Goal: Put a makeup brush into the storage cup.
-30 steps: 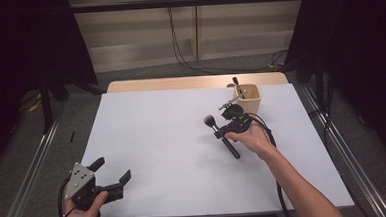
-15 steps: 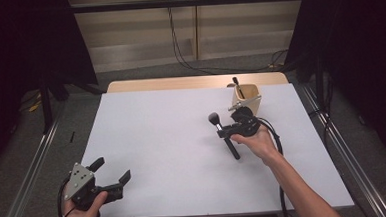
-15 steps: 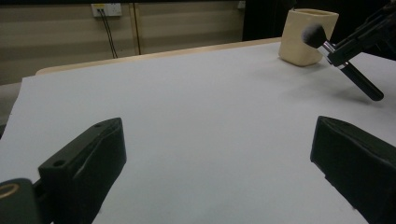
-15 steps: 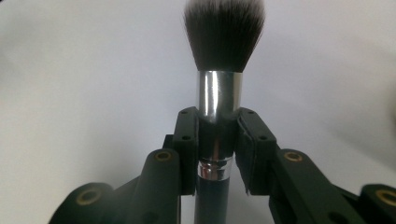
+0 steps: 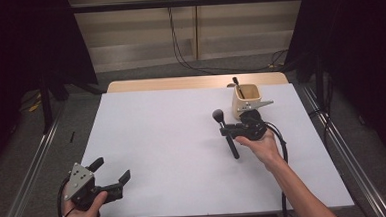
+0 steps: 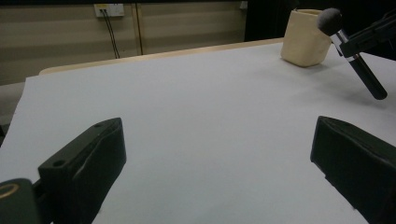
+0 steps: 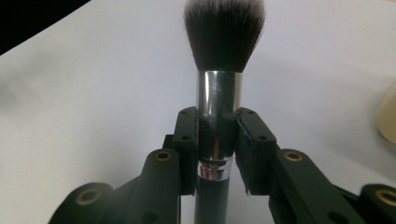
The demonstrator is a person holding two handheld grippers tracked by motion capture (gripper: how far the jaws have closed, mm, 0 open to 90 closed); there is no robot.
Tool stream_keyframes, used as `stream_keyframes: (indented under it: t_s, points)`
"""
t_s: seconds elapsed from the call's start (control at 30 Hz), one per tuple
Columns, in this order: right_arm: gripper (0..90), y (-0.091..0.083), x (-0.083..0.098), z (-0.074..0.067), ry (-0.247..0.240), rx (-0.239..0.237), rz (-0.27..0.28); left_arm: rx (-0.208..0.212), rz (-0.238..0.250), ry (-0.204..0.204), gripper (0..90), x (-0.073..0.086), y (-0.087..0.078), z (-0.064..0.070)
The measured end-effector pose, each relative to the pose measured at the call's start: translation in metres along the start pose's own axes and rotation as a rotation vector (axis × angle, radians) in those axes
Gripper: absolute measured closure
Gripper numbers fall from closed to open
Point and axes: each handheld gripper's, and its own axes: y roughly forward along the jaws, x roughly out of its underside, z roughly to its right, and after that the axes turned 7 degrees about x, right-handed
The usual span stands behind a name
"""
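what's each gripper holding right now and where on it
The right gripper holds a makeup brush by its silver ferrule, just below the bristles. The left gripper holds nothing; its jaws stand open above the table.

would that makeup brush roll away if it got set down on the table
Probably: the makeup brush has a round handle and smooth metal ferrule, so it may roll on the flat white table. It looks stiff and light, with soft bristles. The right gripper clamps the ferrule.

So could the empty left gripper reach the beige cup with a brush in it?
Probably yes: the left gripper is open, and bare white table lies between it and the beige cup, though far across.
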Motion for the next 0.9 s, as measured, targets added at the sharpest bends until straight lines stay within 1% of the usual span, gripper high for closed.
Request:
stream_keyframes:
  t_s: [0.2, 0.3, 0.47, 0.53, 0.57, 0.77, 0.83, 0.9]
  points:
    - [72.0, -0.007, 0.004, 0.001, -0.002, -0.009, 0.084, 0.000, 0.003, -0.003, 3.3, 0.000, 0.001, 0.000]
    - [72.0, -0.009, 0.006, 0.002, 0.002, -0.018, 0.128, 0.000, 0.000, 0.002, 3.3, 0.000, 0.000, 0.000]
    - [72.0, -0.012, 0.008, 0.002, 0.000, -0.027, 0.176, 0.005, -0.003, 0.003, 3.3, 0.000, 0.000, 0.001]
    - [72.0, -0.013, 0.009, 0.001, -0.006, -0.020, 0.195, 0.003, -0.001, 0.002, 3.3, 0.000, 0.000, 0.001]
    - [72.0, -0.013, 0.009, 0.000, -0.008, -0.026, 0.205, 0.002, 0.000, 0.002, 3.3, 0.000, 0.000, 0.001]
    - [72.0, -0.018, 0.010, 0.000, -0.013, -0.023, 0.262, 0.005, 0.008, -0.002, 3.3, 0.000, -0.001, 0.001]
    - [71.9, -0.021, 0.011, -0.001, -0.007, -0.025, 0.283, 0.008, 0.010, -0.007, 3.3, 0.000, -0.001, 0.001]
    - [72.0, -0.023, 0.011, -0.001, -0.006, -0.027, 0.306, 0.024, 0.009, -0.012, 3.3, 0.000, 0.000, 0.002]
